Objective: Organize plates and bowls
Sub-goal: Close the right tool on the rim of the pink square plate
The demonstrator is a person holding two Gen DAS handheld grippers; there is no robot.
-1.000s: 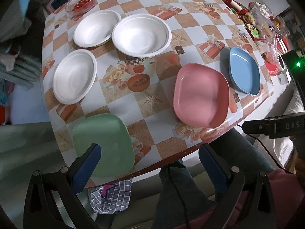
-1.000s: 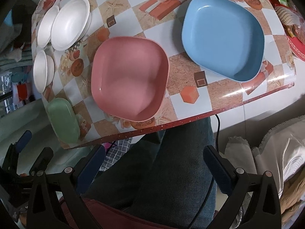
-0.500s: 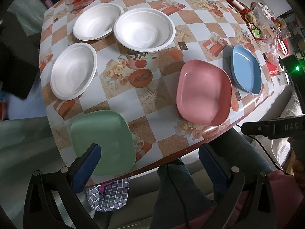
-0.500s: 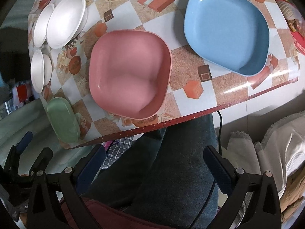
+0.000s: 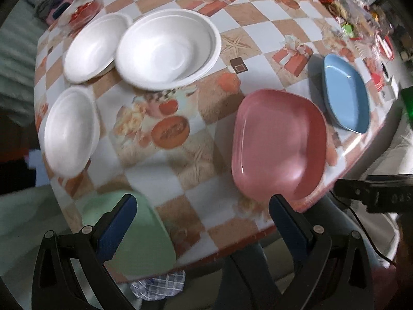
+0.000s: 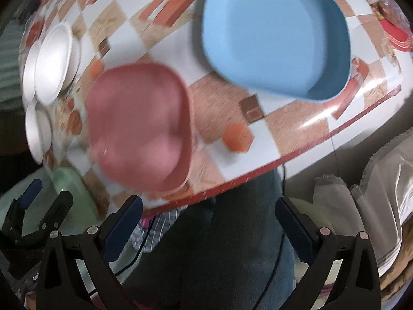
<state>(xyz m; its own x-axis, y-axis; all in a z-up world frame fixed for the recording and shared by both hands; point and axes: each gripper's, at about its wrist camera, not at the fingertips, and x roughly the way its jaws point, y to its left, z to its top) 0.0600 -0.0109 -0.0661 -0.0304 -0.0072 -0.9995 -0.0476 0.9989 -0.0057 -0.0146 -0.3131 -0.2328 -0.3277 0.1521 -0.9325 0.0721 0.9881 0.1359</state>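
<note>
Green plate (image 5: 139, 235) lies half hidden behind the empty, spread left gripper (image 5: 204, 222); right gripper (image 6: 206, 222) likewise gapes.

Green plate (image 5: 139, 240): rounded-square, upright, flat on the surface at its near edge, partly behind the left finger of the left tool (image 5: 204, 222). Pink plate (image 5: 278, 144): rounded-square, empty, upright, just beyond that tool's right finger, near the surface edge. Blue plate (image 5: 346, 95): same form, empty, beyond and right of the pink one, apart from it. Three white bowls, empty and upright, far left: largest (image 5: 167, 49) overlapping a second (image 5: 93, 49); third (image 5: 71, 131) nearer, separate.
</note>
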